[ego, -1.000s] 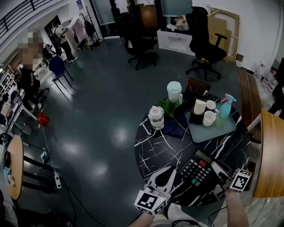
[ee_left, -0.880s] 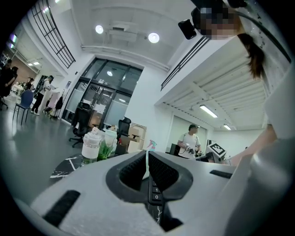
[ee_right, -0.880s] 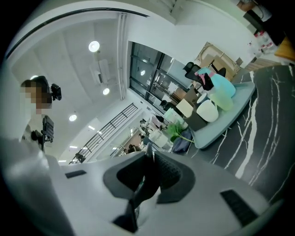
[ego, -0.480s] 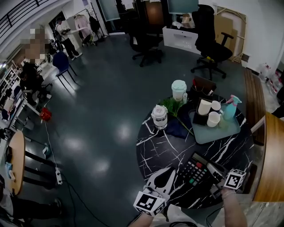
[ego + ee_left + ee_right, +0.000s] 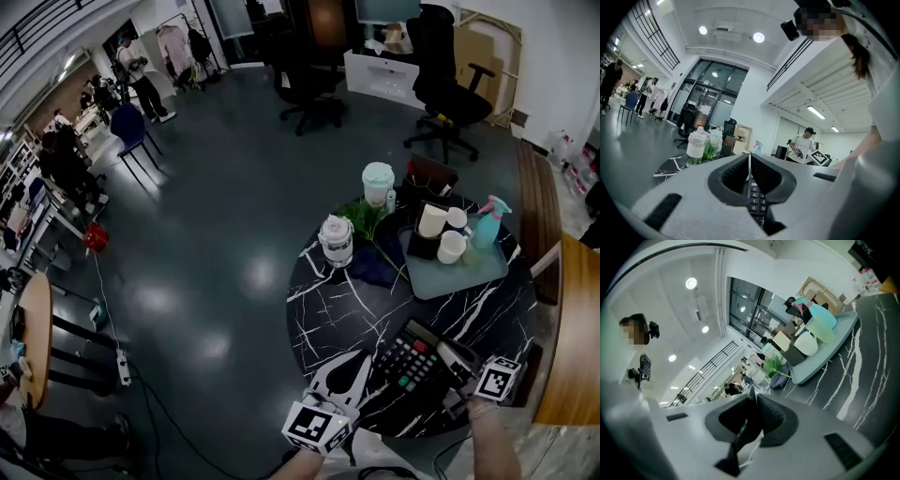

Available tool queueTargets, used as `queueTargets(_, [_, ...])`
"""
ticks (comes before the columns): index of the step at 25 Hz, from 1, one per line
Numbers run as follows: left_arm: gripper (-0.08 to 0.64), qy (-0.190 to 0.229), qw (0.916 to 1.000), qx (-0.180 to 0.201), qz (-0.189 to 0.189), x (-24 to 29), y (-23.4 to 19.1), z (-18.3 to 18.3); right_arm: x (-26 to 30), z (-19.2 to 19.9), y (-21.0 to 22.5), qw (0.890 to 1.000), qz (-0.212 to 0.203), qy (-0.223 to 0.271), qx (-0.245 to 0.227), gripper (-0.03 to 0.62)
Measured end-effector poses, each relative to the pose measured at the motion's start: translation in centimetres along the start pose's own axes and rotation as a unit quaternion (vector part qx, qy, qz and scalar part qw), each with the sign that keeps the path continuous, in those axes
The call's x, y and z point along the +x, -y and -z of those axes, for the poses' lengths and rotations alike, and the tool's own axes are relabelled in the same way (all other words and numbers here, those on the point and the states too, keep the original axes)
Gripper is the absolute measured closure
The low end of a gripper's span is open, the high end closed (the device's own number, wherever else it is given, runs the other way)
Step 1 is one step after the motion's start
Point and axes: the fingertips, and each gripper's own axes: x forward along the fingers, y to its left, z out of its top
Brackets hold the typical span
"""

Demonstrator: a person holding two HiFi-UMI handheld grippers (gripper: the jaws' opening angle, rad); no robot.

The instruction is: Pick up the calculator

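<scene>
Pinching the calculator (image 5: 411, 361) at its right end, the right claw (image 5: 457, 361) has its jaws set narrow. In the right gripper view a dark flat thing sits between the two black pads (image 5: 774, 416). I think that is the calculator seen from its thin side, so the grab looks done.

The left claw (image 5: 364, 360) is closed and holds nothing. Its tips meet. It points at the left end of the calculator and sits just beside it. In the left gripper view the number keys (image 5: 756, 199) show low down through the gap behind the closed tips.

The calculator is near the front edge of the round black table (image 5: 328, 309), close to the person. From the head view it seems to lie on the table top. I cannot tell if the right end is off the table yet.

So the job looks about half done. The grip is on. The lift is not yet done. The next move, I think, is to raise the right claw and bring the calculator up with it.

One thing could go wrong. The claw has only one end, so the far end may droop or slip out.

The tray (image 5: 441, 281) with cups is well apart at the back and is not in the way.
</scene>
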Motion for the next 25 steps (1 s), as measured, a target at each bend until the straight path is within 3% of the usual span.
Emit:
queueTargets(11, [0.552, 0.002, 0.9999, 0.007, 0.013, -0.1, 0.6, -0.5, -0.9, -1.7, -5.2, 0.998, -0.049, 0.021, -0.031, 0.543])
queueTargets(25, [0.552, 0.009, 0.9998, 0.011, 0.01, -0.3, -0.4, -1.2, -2.1, -2.8, -6.6, 0.997, -0.038, 0.039, -0.045, 0.543])
